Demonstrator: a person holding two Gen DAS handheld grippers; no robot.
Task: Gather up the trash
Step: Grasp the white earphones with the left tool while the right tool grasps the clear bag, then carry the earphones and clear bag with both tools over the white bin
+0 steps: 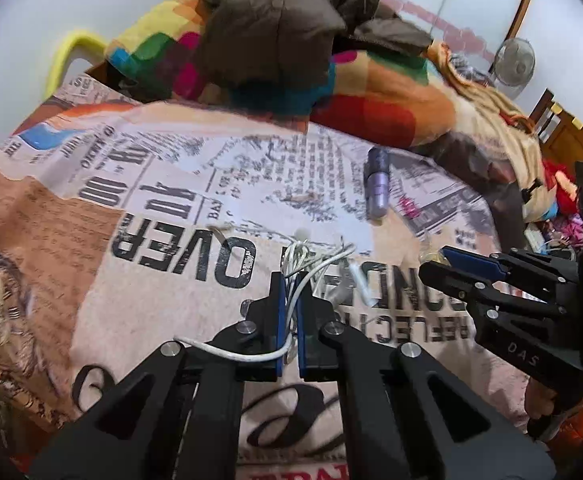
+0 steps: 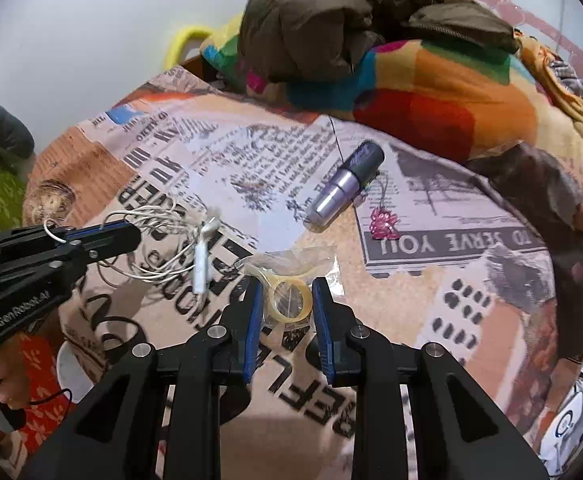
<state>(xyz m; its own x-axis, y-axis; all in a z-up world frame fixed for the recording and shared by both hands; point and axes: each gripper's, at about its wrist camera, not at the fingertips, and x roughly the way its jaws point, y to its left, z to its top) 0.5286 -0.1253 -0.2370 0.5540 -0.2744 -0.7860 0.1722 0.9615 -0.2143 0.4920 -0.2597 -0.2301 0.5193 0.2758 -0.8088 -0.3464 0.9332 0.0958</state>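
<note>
My left gripper [image 1: 290, 280] is shut on a tangle of white earphone wire [image 1: 315, 264] and holds it just above the newspaper-print bedsheet [image 1: 171, 300]; the wire [image 2: 159, 240] also shows hanging from it in the right wrist view. My right gripper [image 2: 285, 292] is open with its fingers on either side of a clear tape roll [image 2: 289, 300] in a plastic wrapper. A purple bottle [image 2: 343, 184] lies on the sheet beyond it, also in the left wrist view [image 1: 376, 184].
A colourful blanket [image 2: 431, 92] and a brown jacket [image 2: 331, 20] are piled at the far side of the bed. A small pink cluster [image 2: 383, 226] lies near the bottle. A fan [image 1: 514, 62] stands at the right.
</note>
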